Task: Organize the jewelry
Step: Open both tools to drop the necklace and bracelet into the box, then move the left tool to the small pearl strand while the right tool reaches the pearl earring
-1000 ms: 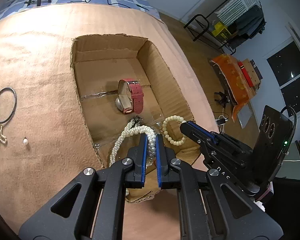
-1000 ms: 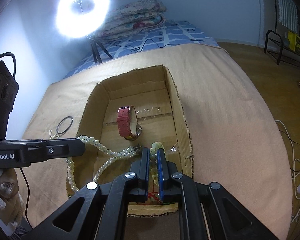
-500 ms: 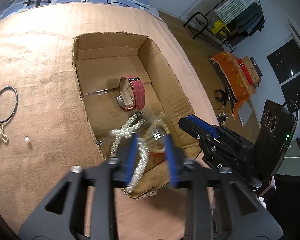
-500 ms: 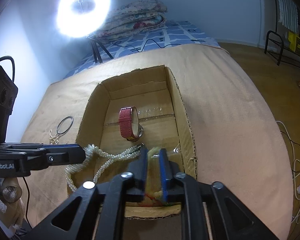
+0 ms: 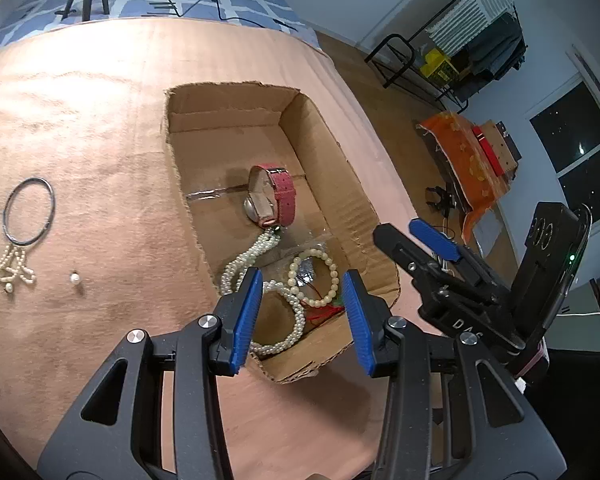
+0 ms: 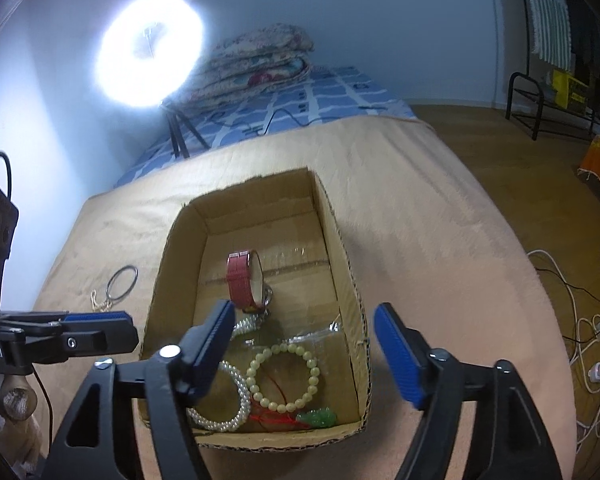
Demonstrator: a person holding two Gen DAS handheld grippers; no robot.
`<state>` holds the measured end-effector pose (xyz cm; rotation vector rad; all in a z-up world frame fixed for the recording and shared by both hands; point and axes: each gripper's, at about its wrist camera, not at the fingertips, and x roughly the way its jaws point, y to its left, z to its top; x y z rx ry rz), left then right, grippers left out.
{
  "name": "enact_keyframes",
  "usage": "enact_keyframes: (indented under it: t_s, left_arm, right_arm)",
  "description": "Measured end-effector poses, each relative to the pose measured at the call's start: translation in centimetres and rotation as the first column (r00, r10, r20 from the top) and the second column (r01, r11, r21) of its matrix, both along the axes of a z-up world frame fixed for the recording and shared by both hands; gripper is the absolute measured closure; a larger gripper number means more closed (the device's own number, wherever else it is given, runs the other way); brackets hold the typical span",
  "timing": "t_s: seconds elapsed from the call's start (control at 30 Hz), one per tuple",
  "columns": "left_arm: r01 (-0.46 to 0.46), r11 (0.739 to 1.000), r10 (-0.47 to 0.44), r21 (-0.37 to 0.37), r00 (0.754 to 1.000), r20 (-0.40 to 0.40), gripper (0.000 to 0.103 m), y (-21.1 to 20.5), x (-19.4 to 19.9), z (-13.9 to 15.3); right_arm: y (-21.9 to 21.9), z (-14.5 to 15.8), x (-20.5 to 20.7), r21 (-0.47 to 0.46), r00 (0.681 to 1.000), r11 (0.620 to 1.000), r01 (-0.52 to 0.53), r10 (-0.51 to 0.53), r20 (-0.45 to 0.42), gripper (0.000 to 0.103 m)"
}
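Observation:
An open cardboard box point(image 5: 332, 152) point(image 6: 344, 256) sits on a tan blanket. Inside lie a pink-strapped watch point(image 5: 278, 196) point(image 6: 242, 284), a white pearl necklace point(image 5: 260, 254) point(image 6: 228, 420), and a cream bead bracelet point(image 5: 332, 276) point(image 6: 284, 376) with red cord and a green charm point(image 6: 318, 418). My left gripper point(image 5: 300, 316) is open and empty above the box's near end. My right gripper point(image 6: 306, 356) is open and empty over the bracelet. It shows in the left wrist view point(image 5: 432, 240) to the right of the box.
On the blanket left of the box lie a dark metal hoop point(image 5: 30, 210) point(image 6: 120, 282), a small pearl strand point(image 5: 6, 262) and one loose pearl point(image 5: 75, 279). A ring light point(image 6: 150, 50) on a tripod stands behind. Cables point(image 6: 580, 320) lie on the floor to the right.
Both grippers were shut, left on the pearl necklace, right on the bead bracelet. Both have opened and pulled back, and the two pieces now lie in the box.

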<state>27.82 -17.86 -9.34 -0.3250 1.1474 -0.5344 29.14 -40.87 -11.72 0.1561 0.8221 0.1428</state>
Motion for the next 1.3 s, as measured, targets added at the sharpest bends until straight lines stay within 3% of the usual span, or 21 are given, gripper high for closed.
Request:
enact_keyframes:
  t_s: [0.13,0.53,0.87,1.3]
  left_arm:
    - [-0.013,1.0,0.013,0.004,1.0,0.019,0.061,1.3,-0.3,0.6]
    - [-0.131,0.991,0.131,0.004,0.991,0.042,0.061,10.1,-1.1,1.1]
    - [-0.302,0.953,0.302,-0.011,0.953,0.024,0.061,20.1,-1.3,-0.4]
    - [-0.411,0.912,0.41,0.006,0.91,-0.059,0.061,26.4,-0.5,-4.5]
  right_arm:
    - [0.3,0.6,0.0,-0.001,1.0,1.0,0.01,-0.009,0.024,0.015]
    - [2.7,2.1,0.1,0.024,0.997,0.999,-0.036,0.034,0.073,0.015]
    - [7.0,2.9,-0.1,0.039,0.988,0.992,-0.124,0.119,0.101,0.015]
    - [13.6,1.8,1.1,0.042,0.966,0.967,-0.252,0.249,0.067,0.042]
